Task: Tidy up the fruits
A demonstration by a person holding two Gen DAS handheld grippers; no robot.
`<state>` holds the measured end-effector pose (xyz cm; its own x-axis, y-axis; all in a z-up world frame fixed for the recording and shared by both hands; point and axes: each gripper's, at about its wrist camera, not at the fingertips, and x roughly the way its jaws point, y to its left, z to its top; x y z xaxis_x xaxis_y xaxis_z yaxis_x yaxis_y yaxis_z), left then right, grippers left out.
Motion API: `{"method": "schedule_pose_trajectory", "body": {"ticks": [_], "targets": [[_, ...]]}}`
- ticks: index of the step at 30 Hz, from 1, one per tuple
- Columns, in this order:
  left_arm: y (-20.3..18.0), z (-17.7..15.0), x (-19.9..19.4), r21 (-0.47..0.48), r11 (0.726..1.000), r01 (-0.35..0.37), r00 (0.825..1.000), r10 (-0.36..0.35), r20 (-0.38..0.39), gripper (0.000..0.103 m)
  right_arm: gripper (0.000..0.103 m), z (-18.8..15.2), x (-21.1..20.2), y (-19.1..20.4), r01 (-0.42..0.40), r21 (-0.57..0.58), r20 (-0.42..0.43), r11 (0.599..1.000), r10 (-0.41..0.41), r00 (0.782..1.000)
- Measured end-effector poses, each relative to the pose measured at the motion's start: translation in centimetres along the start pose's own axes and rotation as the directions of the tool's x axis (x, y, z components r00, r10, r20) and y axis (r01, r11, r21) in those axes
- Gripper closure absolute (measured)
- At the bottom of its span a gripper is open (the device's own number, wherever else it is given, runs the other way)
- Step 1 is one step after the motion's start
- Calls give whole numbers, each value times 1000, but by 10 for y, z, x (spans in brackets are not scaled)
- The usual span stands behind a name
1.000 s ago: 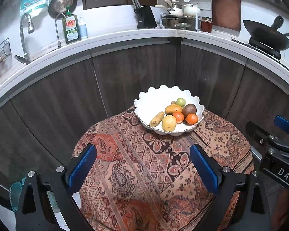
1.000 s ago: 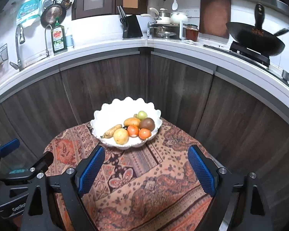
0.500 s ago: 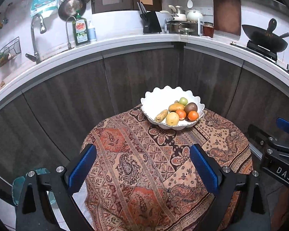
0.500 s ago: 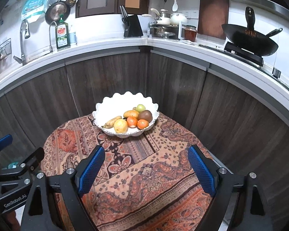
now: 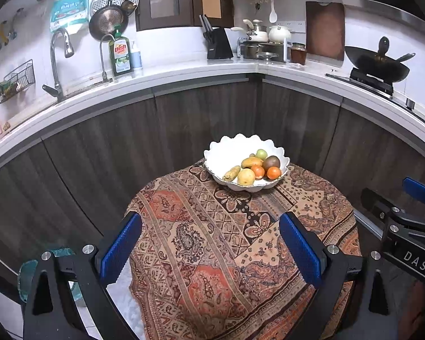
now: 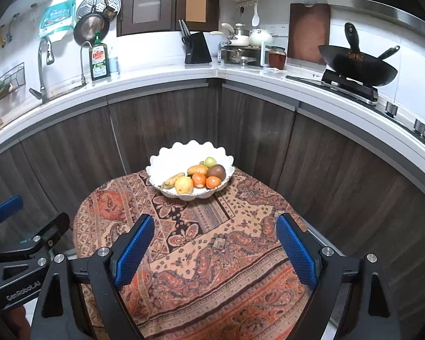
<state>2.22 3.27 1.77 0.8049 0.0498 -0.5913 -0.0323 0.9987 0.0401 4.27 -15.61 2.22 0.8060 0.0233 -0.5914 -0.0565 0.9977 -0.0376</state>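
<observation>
A white scalloped bowl (image 5: 226,153) stands at the far edge of a small round table with a patterned cloth (image 5: 212,240). It holds several fruits: two oranges (image 5: 274,173), a yellow round fruit (image 5: 246,177), a brown one (image 5: 271,162), a green one (image 5: 261,153) and a long yellowish one (image 5: 231,173). The bowl also shows in the right wrist view (image 6: 170,158). My left gripper (image 5: 211,243) is open and empty above the table's near side. My right gripper (image 6: 215,249) is open and empty too, to its right.
A curved kitchen counter (image 5: 184,76) with dark cabinet fronts wraps behind the table. On it are a sink tap (image 5: 56,56), a dish soap bottle (image 5: 120,53), a knife block (image 5: 218,44), pots and a wok (image 5: 376,65) on a stove.
Both grippers have pulled back and up from the bowl, which now looks smaller and farther. More of the tablecloth and counter is in view. Both stay open.
</observation>
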Motion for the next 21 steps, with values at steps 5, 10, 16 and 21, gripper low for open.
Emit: {"method": "schedule_pose_trajectory", "body": {"ticks": [5, 10, 16, 21], "targets": [[-3, -4, -12, 5, 1000, -3, 1000, 3, 11, 2, 14, -4, -11, -2, 3, 2, 5, 1000, -3, 1000], [-5, -4, -18, 11, 1000, -2, 1000, 2, 22, 2, 14, -7, -18, -5, 1, 7, 9, 1000, -1, 1000], [-8, -3, -22, 13, 1000, 1, 1000, -1, 29, 2, 14, -7, -21, -7, 2, 8, 16, 1000, -2, 1000], [-9, -4, -24, 14, 1000, 2, 1000, -2, 32, 2, 14, -8, -24, -8, -7, 10, 17, 1000, 7, 1000]]}}
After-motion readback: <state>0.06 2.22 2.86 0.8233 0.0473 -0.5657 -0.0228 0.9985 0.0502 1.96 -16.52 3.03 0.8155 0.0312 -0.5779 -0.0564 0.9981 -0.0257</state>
